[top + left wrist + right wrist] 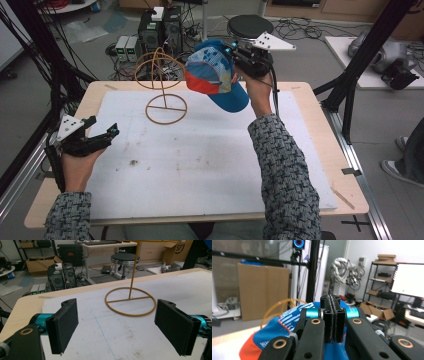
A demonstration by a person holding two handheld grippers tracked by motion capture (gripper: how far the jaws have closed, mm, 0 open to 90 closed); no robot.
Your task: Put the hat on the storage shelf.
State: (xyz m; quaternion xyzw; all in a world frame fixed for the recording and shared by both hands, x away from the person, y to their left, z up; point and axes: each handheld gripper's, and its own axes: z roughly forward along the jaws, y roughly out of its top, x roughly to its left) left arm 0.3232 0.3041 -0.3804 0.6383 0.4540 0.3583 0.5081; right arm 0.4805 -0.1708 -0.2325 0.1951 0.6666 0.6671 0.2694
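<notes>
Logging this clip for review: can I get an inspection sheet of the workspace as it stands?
Surface: wooden table under a white mat with faint stains.
Job's things: blue and orange cap held in the air beside the stand; the wire stand sits upright on the mat.
Clutter: small dark specks on the mat.
Grippers: right gripper shut on the cap; left gripper open, low over the mat, holding nothing.
Cables: one trails from each gripper; tangle on the floor behind the table.
Surroundings: stool, computer towers, cardboard boxes, black frame posts.
</notes>
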